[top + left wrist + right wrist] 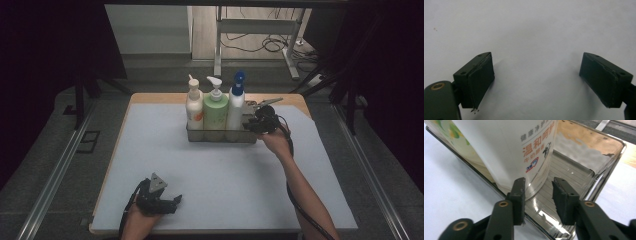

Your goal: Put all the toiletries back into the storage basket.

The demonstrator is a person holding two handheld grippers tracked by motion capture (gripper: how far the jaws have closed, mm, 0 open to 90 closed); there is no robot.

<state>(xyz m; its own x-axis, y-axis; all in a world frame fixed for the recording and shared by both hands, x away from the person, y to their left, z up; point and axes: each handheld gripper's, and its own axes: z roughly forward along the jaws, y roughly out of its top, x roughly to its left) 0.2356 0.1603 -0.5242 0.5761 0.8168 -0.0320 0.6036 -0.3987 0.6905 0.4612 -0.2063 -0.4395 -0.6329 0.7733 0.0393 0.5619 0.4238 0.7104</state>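
The left gripper [176, 201] rests released on the white bench [215, 170] near its front edge. Farther back, the white blue-capped spray bottle [235, 107] stands rightmost in the clear plastic rectangular tray [220, 136]. Beside it, the right gripper [538, 192] is released, its fingers [519, 192] around the bottle's base.

Green pump btl [215, 111] + orange-label btl [194, 110], upright, touching.

- Three bottles stand in a row in a clear tray [220, 136]: cream [194, 107], green [215, 109], white with blue cap [236, 104].
- The right gripper [252, 122] is at the tray's right end.
- The left gripper [172, 202] rests near the table's [150, 150] front edge.
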